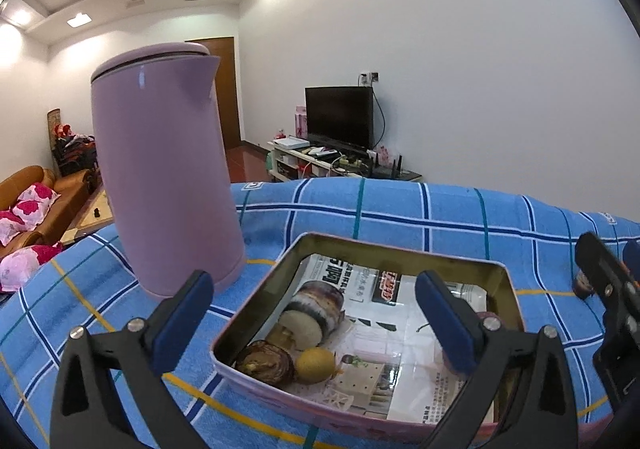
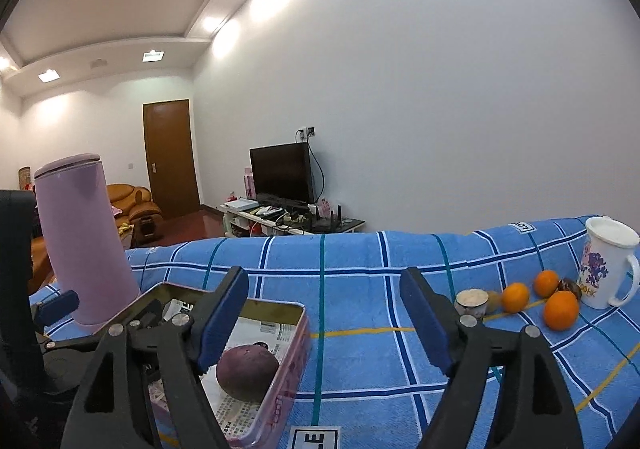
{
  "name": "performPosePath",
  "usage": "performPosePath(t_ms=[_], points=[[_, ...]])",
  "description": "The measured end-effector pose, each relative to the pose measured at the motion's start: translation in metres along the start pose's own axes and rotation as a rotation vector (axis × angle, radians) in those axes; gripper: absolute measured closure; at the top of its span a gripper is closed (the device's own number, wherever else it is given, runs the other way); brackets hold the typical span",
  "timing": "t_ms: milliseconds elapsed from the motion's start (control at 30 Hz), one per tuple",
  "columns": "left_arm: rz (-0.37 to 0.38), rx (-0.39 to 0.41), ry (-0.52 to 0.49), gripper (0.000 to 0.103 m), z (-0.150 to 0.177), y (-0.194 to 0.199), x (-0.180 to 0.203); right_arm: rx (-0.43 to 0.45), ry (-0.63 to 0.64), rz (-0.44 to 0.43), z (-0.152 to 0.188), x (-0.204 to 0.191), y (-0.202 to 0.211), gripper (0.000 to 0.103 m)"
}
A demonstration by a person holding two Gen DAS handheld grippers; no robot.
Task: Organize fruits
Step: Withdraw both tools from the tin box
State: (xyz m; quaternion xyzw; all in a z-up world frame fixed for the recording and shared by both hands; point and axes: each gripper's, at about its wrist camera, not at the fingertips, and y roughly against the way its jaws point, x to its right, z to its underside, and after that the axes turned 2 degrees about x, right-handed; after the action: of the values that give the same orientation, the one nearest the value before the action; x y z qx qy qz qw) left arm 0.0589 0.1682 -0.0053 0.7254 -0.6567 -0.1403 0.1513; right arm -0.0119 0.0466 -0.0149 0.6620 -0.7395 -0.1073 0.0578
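You are looking at: one tin tray (image 1: 505, 281); one pink kettle (image 1: 160, 169); one white mug (image 2: 606, 263); three oranges (image 2: 515, 297); one purple round fruit (image 2: 246, 372); one small yellow fruit (image 1: 316, 365); one television (image 2: 282, 173).

The tall purple kettle (image 1: 160, 177) stands just beside the left side of the tin box (image 1: 400, 249) and blocks that way in. The box is open on top. Between the box and the oranges (image 2: 516, 297) the blue cloth (image 2: 360, 289) is bare
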Motion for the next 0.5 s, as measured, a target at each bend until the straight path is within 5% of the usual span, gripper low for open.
performPosePath(t_ms=[500], points=[[0.011,0.041,-0.038,0.0,0.002,0.012,0.009,-0.042,0.039,0.043,0.001,0.011,0.002,0.024]])
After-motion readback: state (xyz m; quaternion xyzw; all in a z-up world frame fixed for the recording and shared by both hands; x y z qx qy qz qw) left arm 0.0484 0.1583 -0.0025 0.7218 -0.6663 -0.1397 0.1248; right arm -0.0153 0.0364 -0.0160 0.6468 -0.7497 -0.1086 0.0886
